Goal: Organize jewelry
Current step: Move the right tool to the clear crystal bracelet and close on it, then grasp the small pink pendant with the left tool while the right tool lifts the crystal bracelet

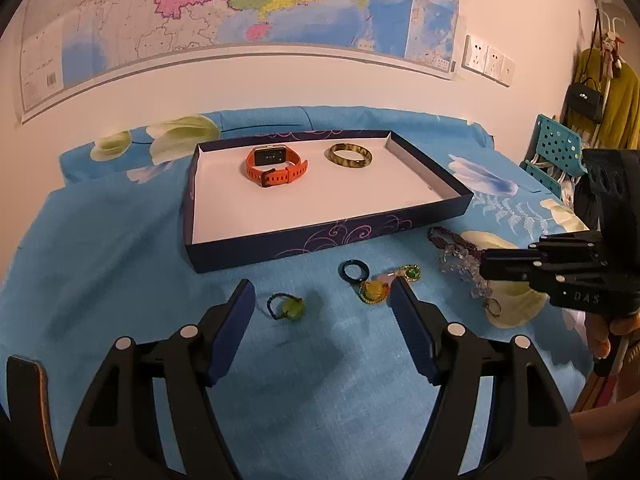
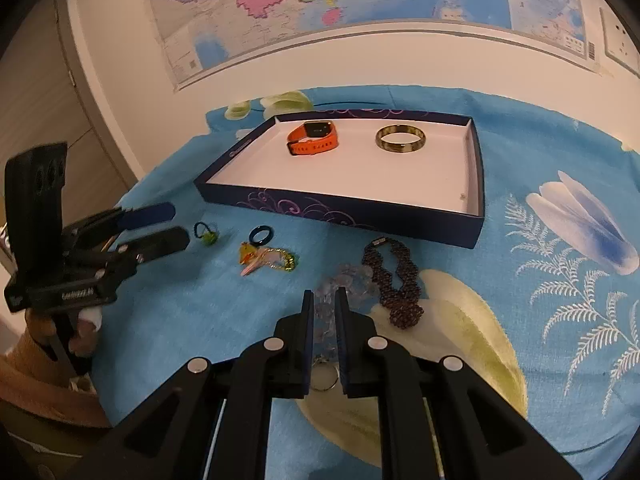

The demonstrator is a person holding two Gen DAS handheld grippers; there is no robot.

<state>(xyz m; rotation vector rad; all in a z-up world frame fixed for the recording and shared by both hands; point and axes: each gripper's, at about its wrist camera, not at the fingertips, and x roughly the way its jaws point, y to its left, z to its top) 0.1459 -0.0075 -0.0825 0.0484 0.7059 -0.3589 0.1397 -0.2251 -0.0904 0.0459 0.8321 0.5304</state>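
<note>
A: Our right fingers (image 2: 323,300) pinch the clear bead strand (image 2: 340,280), beside the dark necklace (image 2: 396,280).
B: Our left fingers (image 1: 322,300) stand wide; bare cloth (image 1: 120,240) lies before the tray (image 1: 320,236).

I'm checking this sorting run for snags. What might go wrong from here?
The right gripper is shut on the clear crystal strand, which touches the dark beaded necklace; lifting may drag both. The dangling strand could also catch the tray's near wall.
</note>
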